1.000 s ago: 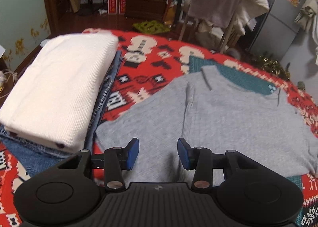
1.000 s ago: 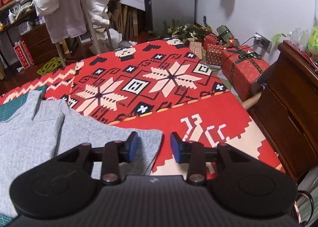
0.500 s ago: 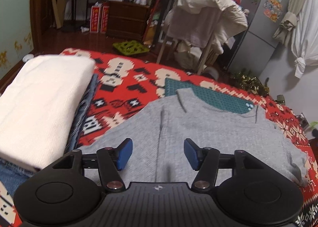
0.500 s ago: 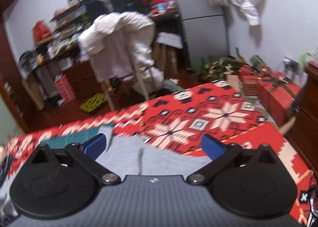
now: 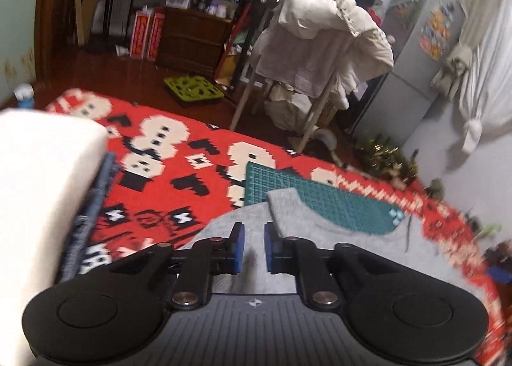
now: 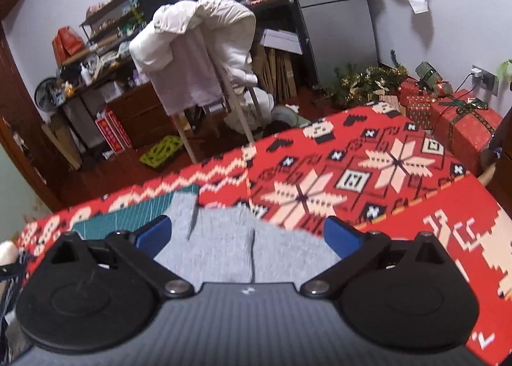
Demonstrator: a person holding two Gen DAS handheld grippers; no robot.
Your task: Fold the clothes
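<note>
grey sweater (image 5: 320,257) lies flat on red patterned blanket (image 5: 179,174), cluttered room at twelve o'clock; left gripper (image 5: 253,249) closing on nothing, right gripper (image 6: 248,236) spread, narrowing.

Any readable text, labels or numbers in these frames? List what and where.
None legible.
Red boxes by the cabinet: print too blurred to read.
Fridge stickers: pictures or print, too blurred to tell.
Red blanket: blocky woven marks, no readable word.
Green mat: grid only; corner print unreadable.
</note>
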